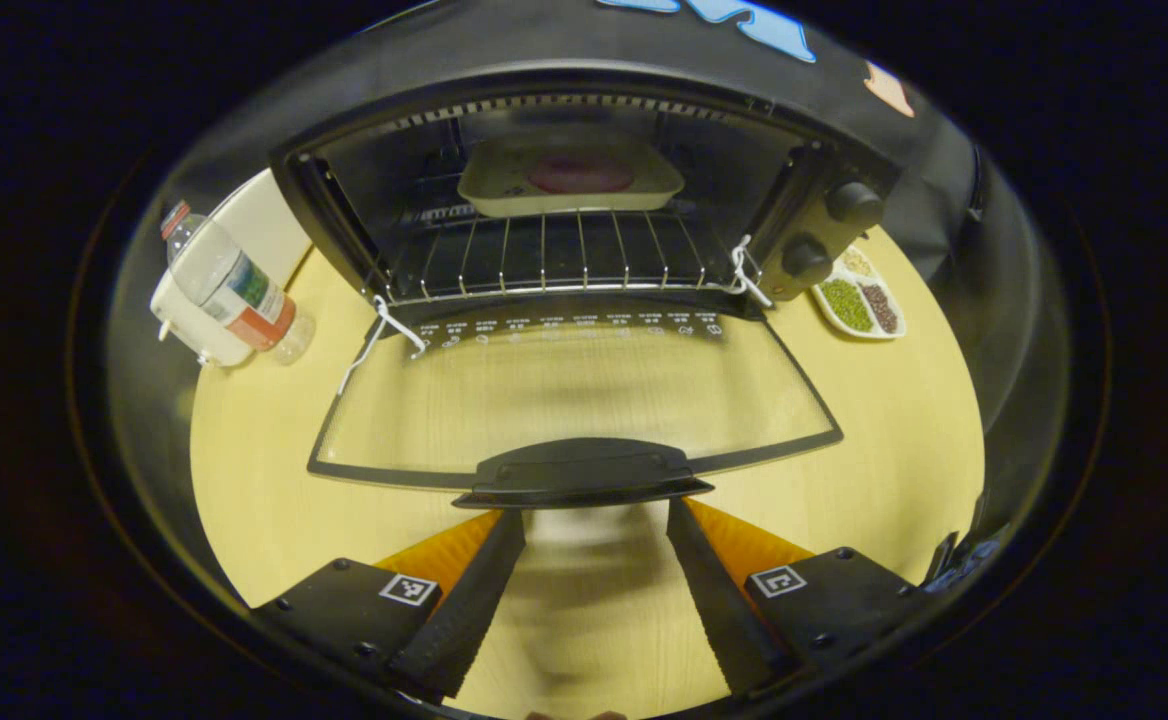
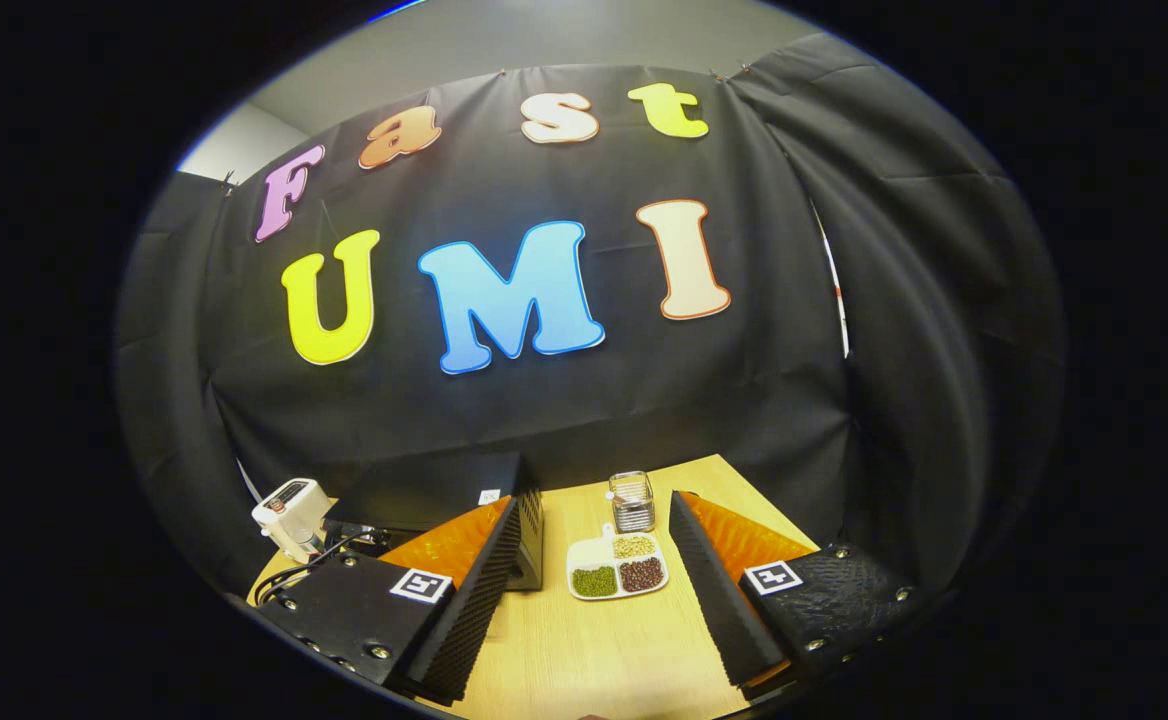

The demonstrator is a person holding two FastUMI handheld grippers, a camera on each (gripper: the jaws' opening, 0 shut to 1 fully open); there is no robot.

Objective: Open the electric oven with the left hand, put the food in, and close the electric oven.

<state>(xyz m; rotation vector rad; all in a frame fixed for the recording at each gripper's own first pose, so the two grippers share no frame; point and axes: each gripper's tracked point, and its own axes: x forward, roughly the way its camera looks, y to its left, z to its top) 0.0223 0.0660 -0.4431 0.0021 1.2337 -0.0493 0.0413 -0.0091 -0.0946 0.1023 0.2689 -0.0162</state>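
Left gripper view: the electric oven stands toward the far edge of the desk with its glass door folded fully down and lying flat toward the camera. The food, a dark red piece on a pale tray, already sits on the wire rack inside the cavity. The left gripper is released, fingers spread wide, its tips just short of the door handle and not touching it.

Judgement: opening and loading appear complete; the step in hand is closing. The next move calls for getting under or onto the handle from the front edge of the door and swinging it up until it seats against the oven frame. White cord ties at both hinge corners should be watched for snagging.

The same view also shows a water bottle near the desk's left edge and a divided dish of beans just right of the control knobs.

Right gripper view: the right gripper is likewise released and holds nothing, raised and aimed over the desk at the booth wall. It adds what the other omits: a small clear jar behind the dish of beans, the oven's dark side behind the left finger, and a white device with cables at the desk's left edge.
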